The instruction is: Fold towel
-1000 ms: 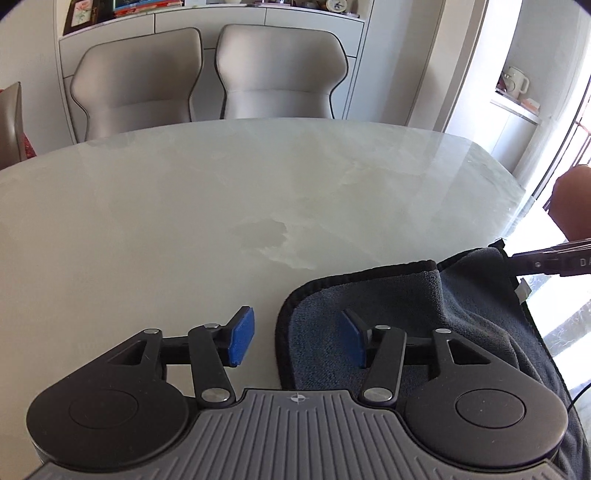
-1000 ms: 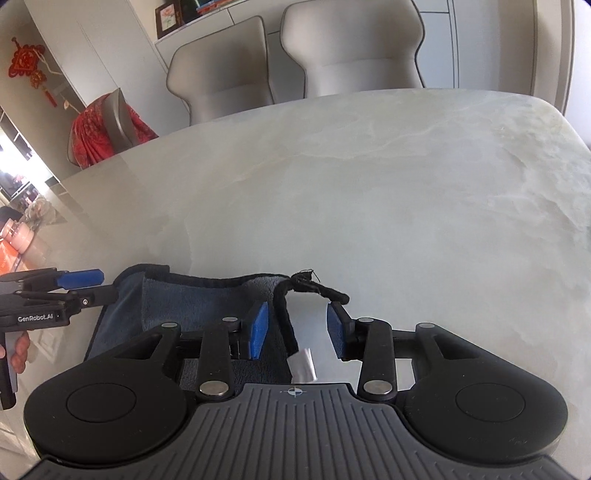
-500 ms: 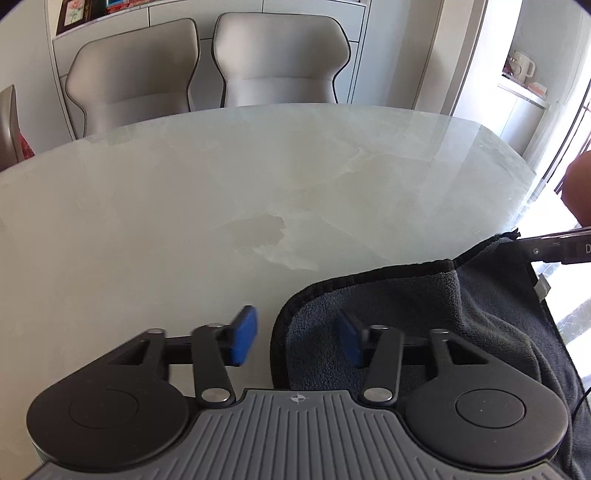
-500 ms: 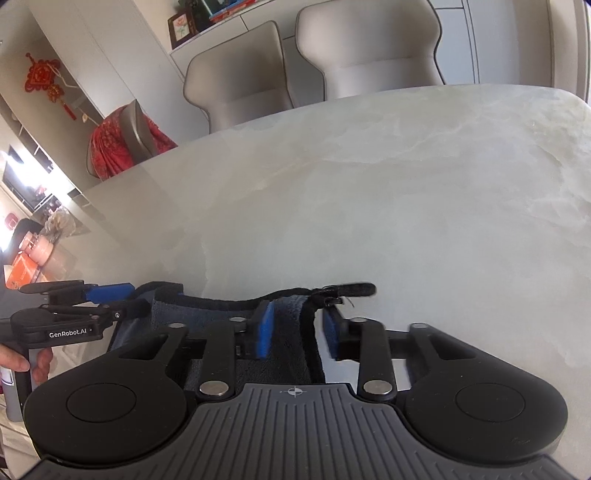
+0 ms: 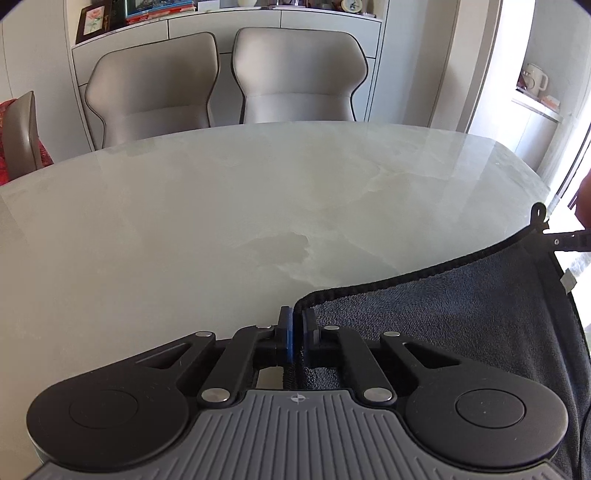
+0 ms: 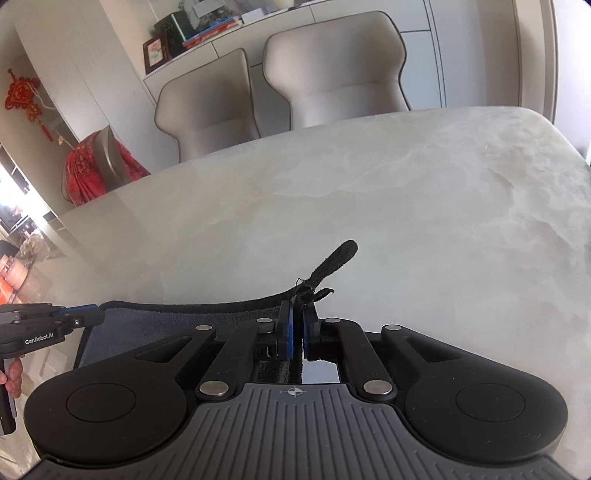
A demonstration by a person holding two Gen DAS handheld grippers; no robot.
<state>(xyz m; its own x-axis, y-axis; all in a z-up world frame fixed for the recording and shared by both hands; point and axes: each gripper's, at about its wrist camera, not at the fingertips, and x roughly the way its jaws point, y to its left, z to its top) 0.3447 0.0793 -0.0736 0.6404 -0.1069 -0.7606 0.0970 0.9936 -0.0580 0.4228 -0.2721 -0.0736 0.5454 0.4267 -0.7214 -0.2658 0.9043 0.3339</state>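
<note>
Left wrist view, near to far. The left gripper [image 5: 297, 325] has just closed; its blue pads [image 5: 290, 332] pinch the black-bound corner of the towel [image 5: 461, 317], with cloth visible between them. The dark grey towel spreads from this corner to the right, lying on the near right part of the table [image 5: 221, 221]; its bound edge rises in a curve toward the far right. There the tip of the right gripper [image 5: 550, 236] meets the towel's other corner, from which a small hanging loop [image 5: 539, 212] stands up. A white label [image 5: 569, 282] shows on the towel's right edge. Beyond the pale marble table stand two grey chairs [image 5: 295, 74], with a shelf of books [image 5: 159, 11] and a framed picture behind them; a mug [image 5: 533, 79] sits on a ledge at right.

Right wrist view, near to far. The right gripper [image 6: 297, 326] has likewise just closed and clamps the towel [image 6: 177, 323] at its corner, the loop [image 6: 332, 264] projecting forward over the table [image 6: 406, 221]. The towel's edge runs left to the left gripper [image 6: 94, 314], held by a hand [image 6: 13, 376] at the frame's edge. Farther off are the chairs [image 6: 325, 74], a red cloth [image 6: 85, 173] over another chair, and a red knot ornament [image 6: 24, 96] on the wall.
</note>
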